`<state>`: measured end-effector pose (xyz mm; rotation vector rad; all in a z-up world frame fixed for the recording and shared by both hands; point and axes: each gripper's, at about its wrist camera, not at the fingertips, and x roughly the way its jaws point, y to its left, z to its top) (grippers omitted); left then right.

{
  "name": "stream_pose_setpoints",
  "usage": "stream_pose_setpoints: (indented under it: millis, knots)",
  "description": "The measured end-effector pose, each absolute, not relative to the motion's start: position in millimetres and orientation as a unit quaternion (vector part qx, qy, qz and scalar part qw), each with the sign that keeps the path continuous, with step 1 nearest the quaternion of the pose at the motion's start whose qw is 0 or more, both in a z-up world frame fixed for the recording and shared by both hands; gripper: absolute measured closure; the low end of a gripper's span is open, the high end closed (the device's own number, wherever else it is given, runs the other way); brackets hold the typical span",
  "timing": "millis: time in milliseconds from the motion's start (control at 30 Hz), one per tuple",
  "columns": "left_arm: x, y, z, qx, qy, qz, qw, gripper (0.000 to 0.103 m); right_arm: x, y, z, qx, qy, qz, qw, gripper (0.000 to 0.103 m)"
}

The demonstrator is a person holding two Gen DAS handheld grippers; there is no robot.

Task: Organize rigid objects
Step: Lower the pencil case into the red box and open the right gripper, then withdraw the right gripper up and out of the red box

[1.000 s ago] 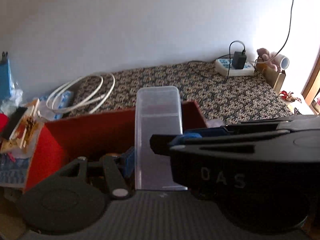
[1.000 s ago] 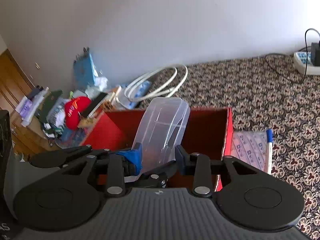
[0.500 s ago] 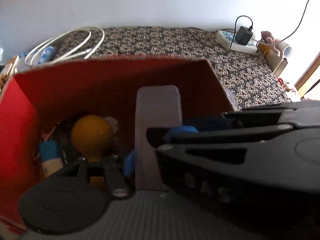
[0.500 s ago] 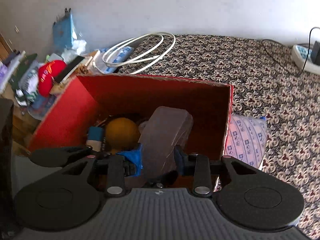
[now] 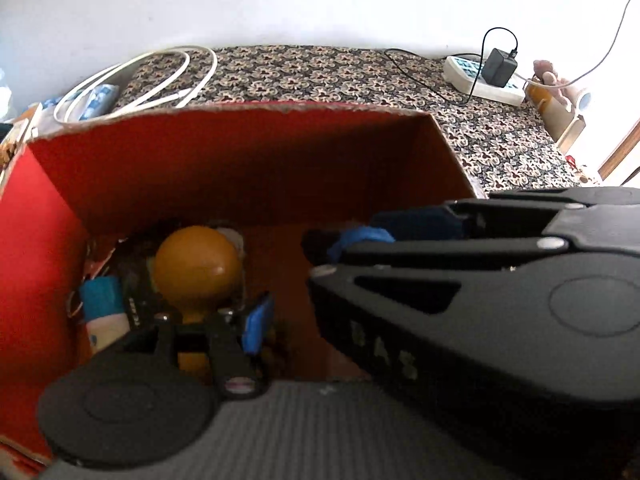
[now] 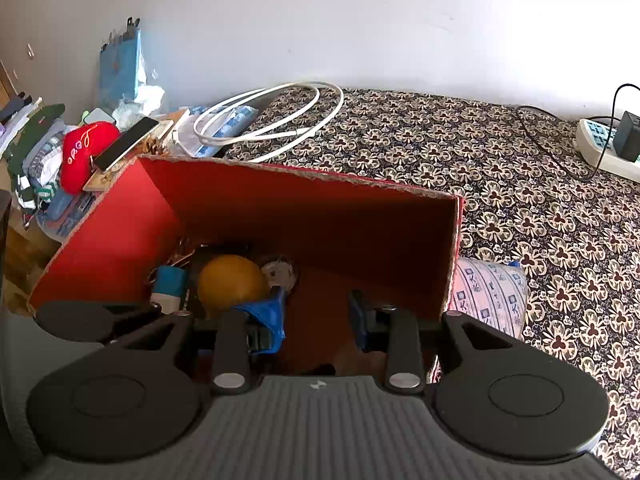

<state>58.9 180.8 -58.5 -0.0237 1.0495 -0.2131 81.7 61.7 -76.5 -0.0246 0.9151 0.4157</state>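
Note:
An open red cardboard box (image 5: 240,152) (image 6: 304,208) fills both views. On its floor lie an orange ball (image 5: 196,266) (image 6: 232,284), a blue-capped bottle (image 5: 100,300) (image 6: 170,284) and a small toothed wheel (image 6: 280,272). My right gripper (image 6: 316,320) hangs inside the box, open, with only bare box floor between its blue pads. In the left wrist view its black body crosses from the right and hides my left gripper's right finger. My left gripper (image 5: 296,332) is beside the ball, its jaws opening, with nothing seen between them. No clear container shows in either view.
The box stands on a floral cloth (image 6: 540,208). Behind it lies a coiled white cable (image 6: 276,120). A power strip (image 6: 600,148) with a charger sits at the back right. A patterned pack (image 6: 488,296) leans on the box's right wall. A red cushion (image 6: 84,152) and a phone (image 6: 124,142) clutter the left.
Both grippers have sunk and tipped down into the red box. The clear plastic container that stood between their fingers is gone from view, and both pairs of jaws are bare.

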Motion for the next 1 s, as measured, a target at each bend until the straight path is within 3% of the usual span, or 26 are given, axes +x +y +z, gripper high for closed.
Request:
stream_pose_setpoints:
  millis: [1000]
  knots:
    - [56.5,173.4,-56.8,0.018,0.495,-0.086,0.865,0.045,72.8,57.8,-76.3,0.012,0.412,0.19,0.891,0.089]
